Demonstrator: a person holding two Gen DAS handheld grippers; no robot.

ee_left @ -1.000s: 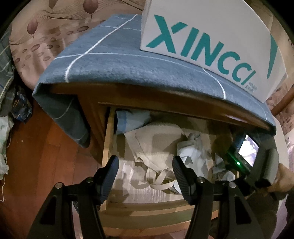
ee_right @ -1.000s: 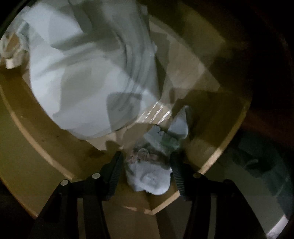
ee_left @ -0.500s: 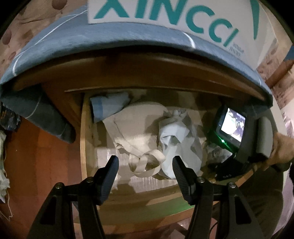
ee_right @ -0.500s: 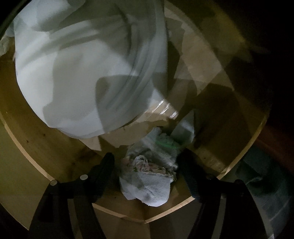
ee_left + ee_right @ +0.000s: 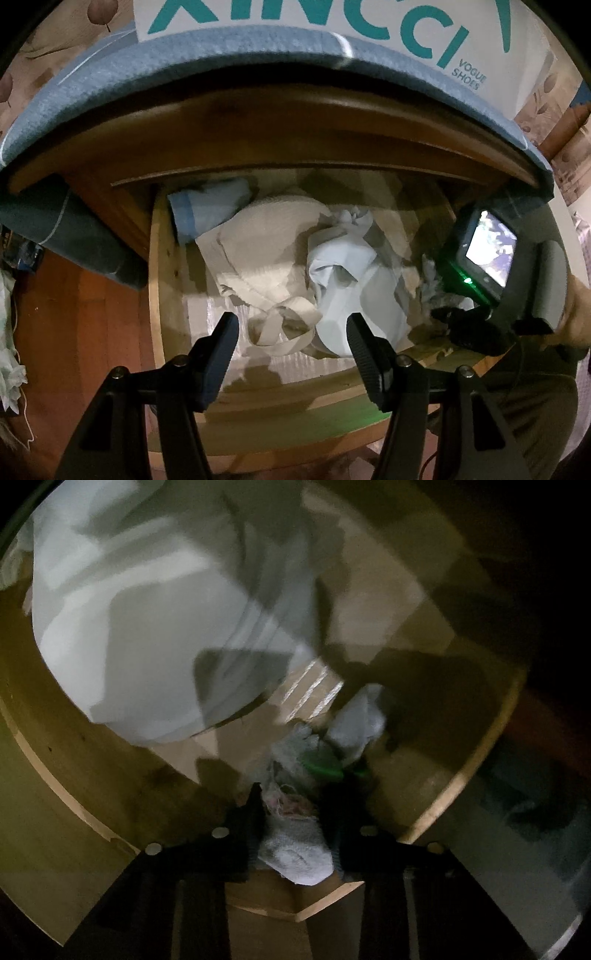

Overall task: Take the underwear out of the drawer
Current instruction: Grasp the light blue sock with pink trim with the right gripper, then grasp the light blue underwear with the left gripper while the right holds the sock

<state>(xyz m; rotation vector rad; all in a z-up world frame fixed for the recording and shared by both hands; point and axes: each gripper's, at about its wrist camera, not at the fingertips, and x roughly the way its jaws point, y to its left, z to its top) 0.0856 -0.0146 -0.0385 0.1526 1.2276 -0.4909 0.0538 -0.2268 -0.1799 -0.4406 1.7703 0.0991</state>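
Right wrist view: the right gripper [image 5: 291, 834] is pinching a small crumpled piece of pale underwear [image 5: 295, 853], its jaws pressed against the fabric from both sides.
Where the piece is lying: it is sitting in the near right corner of the open drawer [image 5: 465, 768], close to the front and side walls, and it looks to be resting on the drawer floor, not yet lifted.
Left wrist view: the left gripper [image 5: 290, 349] is hovering above the front of the drawer with its jaws standing apart and nothing between them.
Below the left gripper: a cream cloth bag [image 5: 266, 258] with looped handles and a white garment [image 5: 351, 280] are lying in the middle of the drawer, and a light blue folded piece [image 5: 207, 214] is tucked into the far left corner.
Around the drawer: a blue cloth [image 5: 184, 74] is covering the cabinet top, and a white shoe box [image 5: 332, 22] is standing on it.
Done so far: the drawer is standing open and one piece is being gripped.
Left to do: I judge the lift is coming next; the piece needs raising clear of the drawer wall and carrying out.
Risk: the fabric is bunched, so part of it could be slipping or dragging a neighbour along.
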